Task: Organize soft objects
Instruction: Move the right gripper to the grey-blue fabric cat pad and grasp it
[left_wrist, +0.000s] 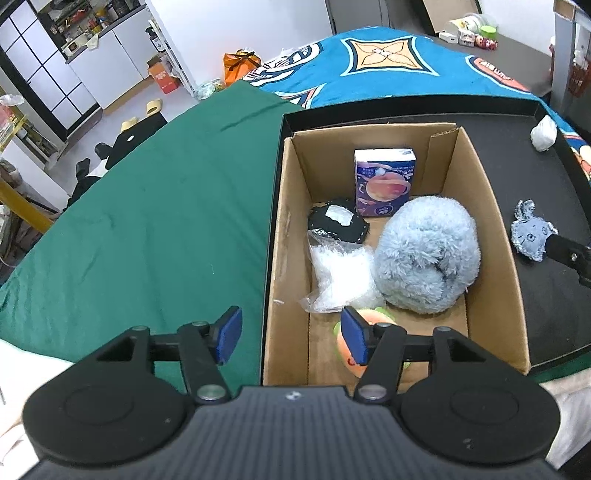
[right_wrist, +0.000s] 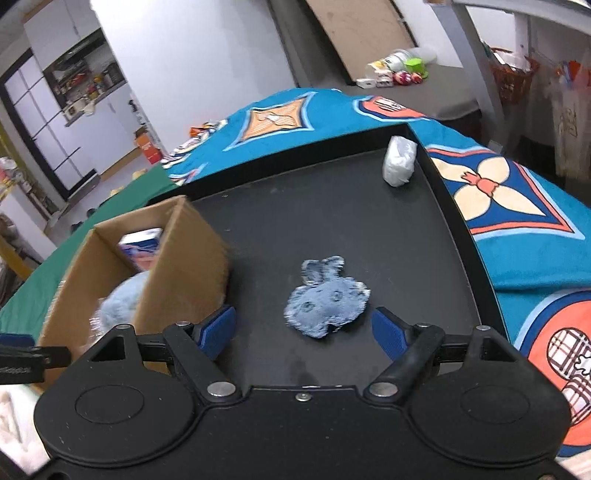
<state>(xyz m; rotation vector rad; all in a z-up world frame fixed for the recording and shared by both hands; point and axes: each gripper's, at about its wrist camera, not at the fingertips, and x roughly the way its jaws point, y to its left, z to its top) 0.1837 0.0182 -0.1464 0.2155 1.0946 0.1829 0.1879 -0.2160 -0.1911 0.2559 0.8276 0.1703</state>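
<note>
The right gripper (right_wrist: 303, 332), jaws spread wide, hangs just short of a flat blue plush (right_wrist: 325, 302) on the black tray (right_wrist: 369, 221); the left gripper (left_wrist: 291, 338), also open and empty, is above the cardboard box (left_wrist: 484, 229).

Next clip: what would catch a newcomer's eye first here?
The fluffy pale-blue plush filling much of the cardboard box. Next, the flat denim animal-shaped toy lying alone on the black tray, just ahead of the open right gripper. Behind, a bright turquoise patterned blanket.
</note>
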